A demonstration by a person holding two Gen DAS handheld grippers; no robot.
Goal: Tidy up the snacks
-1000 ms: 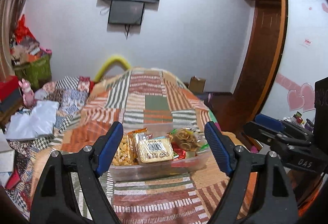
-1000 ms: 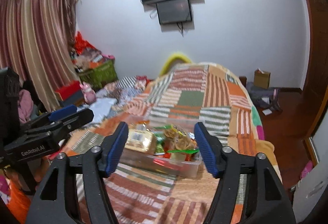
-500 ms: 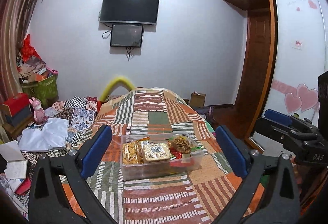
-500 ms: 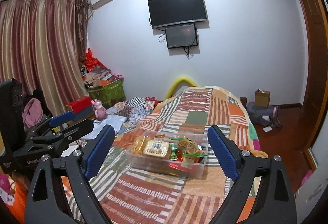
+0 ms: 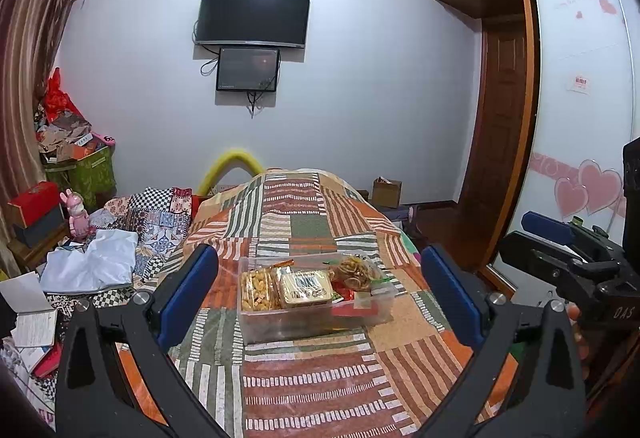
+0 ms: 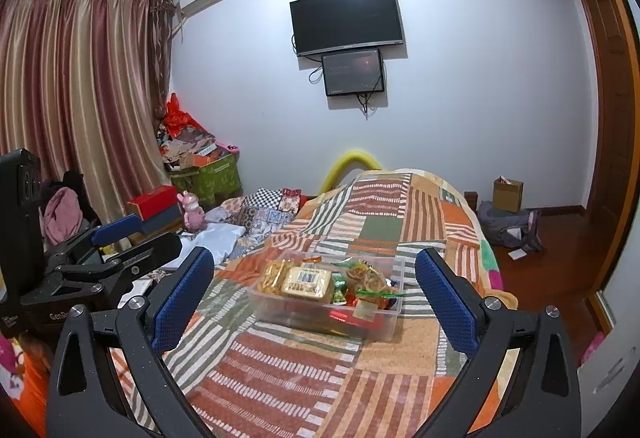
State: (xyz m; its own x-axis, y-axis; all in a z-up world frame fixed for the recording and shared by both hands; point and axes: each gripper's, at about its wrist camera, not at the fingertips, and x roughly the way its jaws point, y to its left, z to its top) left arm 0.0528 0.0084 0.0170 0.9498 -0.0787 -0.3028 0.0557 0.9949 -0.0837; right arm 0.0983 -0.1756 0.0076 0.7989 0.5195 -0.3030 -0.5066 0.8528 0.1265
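Now | one clear bin (image 5: pixel 316 322) of snacks on quilt (image 5: pixel 320 378) | two hand-held grippers: left (image 5: pixel 320 292), right (image 6: pixel 314 284) wide apart, empty

A clear plastic bin (image 5: pixel 316 322) sits on the patchwork bedspread (image 5: pixel 320 378), open-topped and filled with snacks: a bag of yellow puffed pieces (image 5: pixel 258 288) at its left end, a gold barcode-labelled packet (image 5: pixel 306 290) beside it, and a bag of ring-shaped crisps (image 5: pixel 354 272) toward the right.
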